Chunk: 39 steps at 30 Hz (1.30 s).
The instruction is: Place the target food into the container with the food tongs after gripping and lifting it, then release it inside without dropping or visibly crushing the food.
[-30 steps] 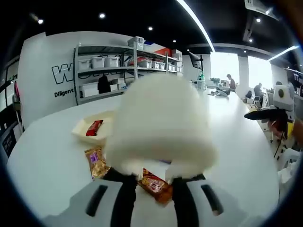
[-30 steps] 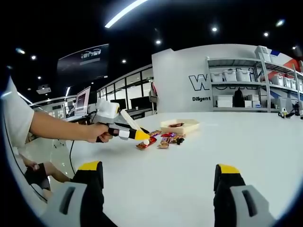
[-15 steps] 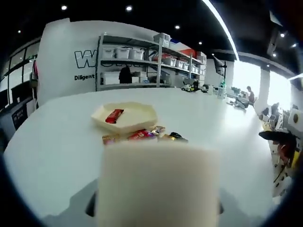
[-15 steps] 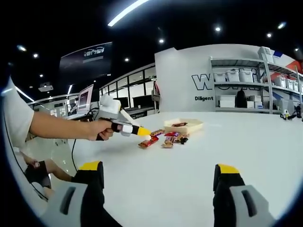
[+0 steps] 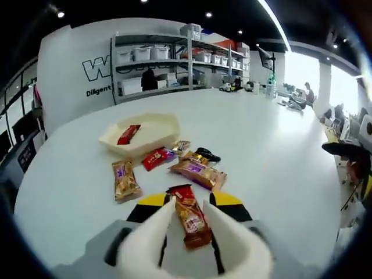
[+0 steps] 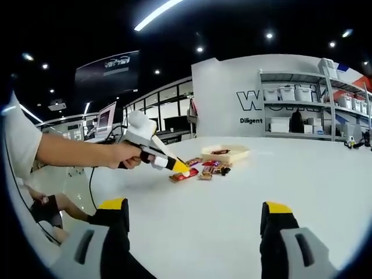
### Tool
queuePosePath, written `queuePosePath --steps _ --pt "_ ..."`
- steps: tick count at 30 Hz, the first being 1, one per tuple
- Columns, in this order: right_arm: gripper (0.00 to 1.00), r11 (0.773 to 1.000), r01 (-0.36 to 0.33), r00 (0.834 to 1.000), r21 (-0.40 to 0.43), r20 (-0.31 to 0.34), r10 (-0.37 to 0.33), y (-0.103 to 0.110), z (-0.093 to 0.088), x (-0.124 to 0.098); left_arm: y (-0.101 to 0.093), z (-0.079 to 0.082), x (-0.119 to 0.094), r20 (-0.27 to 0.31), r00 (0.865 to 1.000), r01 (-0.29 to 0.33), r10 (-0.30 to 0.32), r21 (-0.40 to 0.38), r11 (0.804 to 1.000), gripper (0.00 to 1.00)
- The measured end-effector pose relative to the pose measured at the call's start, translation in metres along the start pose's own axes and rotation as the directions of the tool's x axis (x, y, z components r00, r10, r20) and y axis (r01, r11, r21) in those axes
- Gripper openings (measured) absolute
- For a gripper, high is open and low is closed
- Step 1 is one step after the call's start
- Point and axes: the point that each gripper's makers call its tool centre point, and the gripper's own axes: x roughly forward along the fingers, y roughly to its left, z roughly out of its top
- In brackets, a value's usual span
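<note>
**Tongs hang over a snack bar**

A big white table (image 5: 279, 151) holds a pale tray (image 5: 142, 132) on the far side, with one red snack (image 5: 128, 133) already inside. Wrapped snacks lie near the tray. The closest is a red snack bar (image 5: 190, 216).

The left gripper (image 5: 189, 203) holds white tongs (image 5: 195, 241). The tongs are spread open around the bar and grip nothing.

The right gripper (image 6: 195, 224) waits, jaws wide apart and empty.

A hard squeeze could crush the bar. A weak one could let the slippery wrapper slide out on the way to the tray.
</note>
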Motion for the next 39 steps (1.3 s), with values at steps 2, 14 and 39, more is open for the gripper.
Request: queuePosePath --steps 2,14,39 --pt "0.92 1.000 -0.001 1.000 -0.002 0.003 0.001 0.000 0.001 0.000 -0.007 -0.002 -0.003 -0.038 0.998 0.043 -0.040 0.060 0.997 0.26" --pt "0.91 1.000 -0.011 1.000 -0.021 -0.011 0.011 0.005 -0.002 0.001 -0.009 -0.010 -0.014 -0.111 0.993 0.048 -0.037 0.091 0.995 0.28" --pt "0.88 1.000 -0.011 0.999 -0.023 -0.037 0.010 0.002 -0.010 0.004 -0.009 -0.012 -0.002 -0.106 0.994 0.040 -0.037 0.031 0.999 0.27"
